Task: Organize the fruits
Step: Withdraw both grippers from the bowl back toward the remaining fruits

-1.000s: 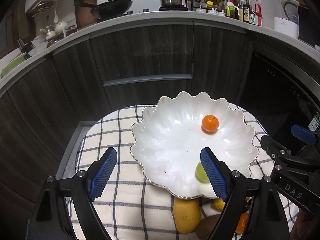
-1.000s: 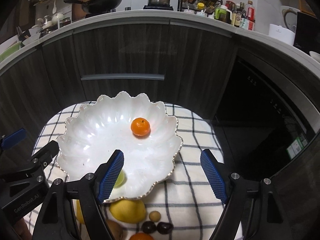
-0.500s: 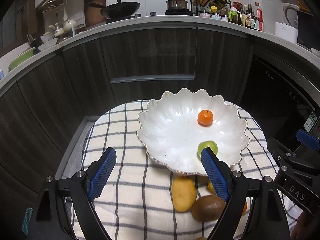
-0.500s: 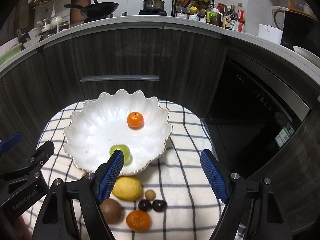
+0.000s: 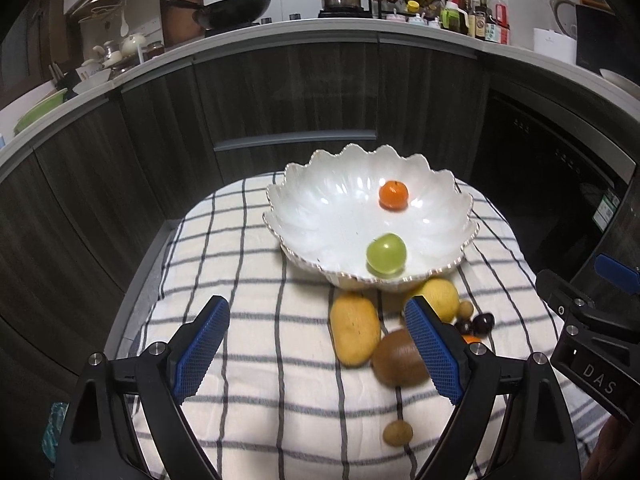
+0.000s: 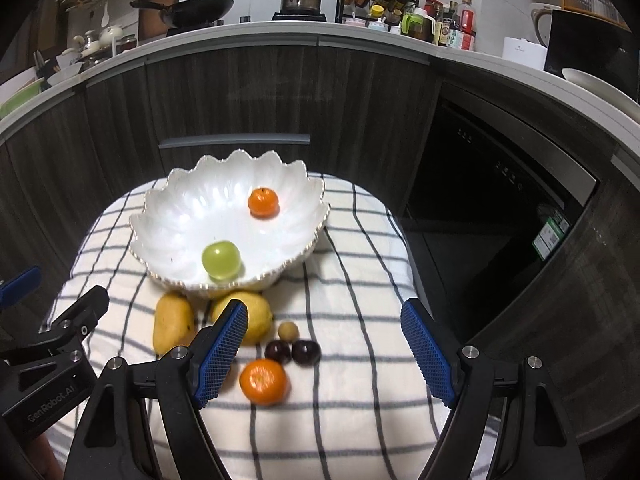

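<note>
Both jaws gape wide (nothing between them).

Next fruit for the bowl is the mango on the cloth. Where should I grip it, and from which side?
Grip the mango across its narrow middle, coming down from above with the open right gripper. It lies flat with its long axis running toward the bowl, so the short width suits the jaws. The lemon sits close on its right, so slide that finger in carefully.

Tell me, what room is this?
A home kitchen, most likely. A wok and pot sit on a stove on the counter, beside sauce bottles, with dark cabinets below.
</note>
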Demonstrator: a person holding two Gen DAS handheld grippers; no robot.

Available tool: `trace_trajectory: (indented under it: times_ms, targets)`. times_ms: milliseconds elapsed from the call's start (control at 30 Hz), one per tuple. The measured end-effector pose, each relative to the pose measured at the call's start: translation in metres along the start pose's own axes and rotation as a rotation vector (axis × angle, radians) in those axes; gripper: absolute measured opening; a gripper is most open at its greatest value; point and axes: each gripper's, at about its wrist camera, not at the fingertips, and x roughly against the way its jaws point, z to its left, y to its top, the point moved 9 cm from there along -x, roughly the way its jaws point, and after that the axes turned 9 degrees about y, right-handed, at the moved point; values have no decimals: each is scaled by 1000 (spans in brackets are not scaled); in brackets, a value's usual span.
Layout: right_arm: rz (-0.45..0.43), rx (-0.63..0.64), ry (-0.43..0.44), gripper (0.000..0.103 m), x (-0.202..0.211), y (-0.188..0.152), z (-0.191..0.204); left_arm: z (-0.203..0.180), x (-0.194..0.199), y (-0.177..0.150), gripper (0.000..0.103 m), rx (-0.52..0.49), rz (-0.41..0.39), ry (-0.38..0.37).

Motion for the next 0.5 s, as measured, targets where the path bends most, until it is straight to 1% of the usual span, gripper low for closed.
trace_trajectory:
  times_ms: [233,500]
  targets:
    - [36,-20,3,80,-1,-29,-5,-9,0,-25,90,-18,29,-31]
    - [76,-38,-2,80,-5,-61,-13,-27,-7,-59,90,-50,80,-80]
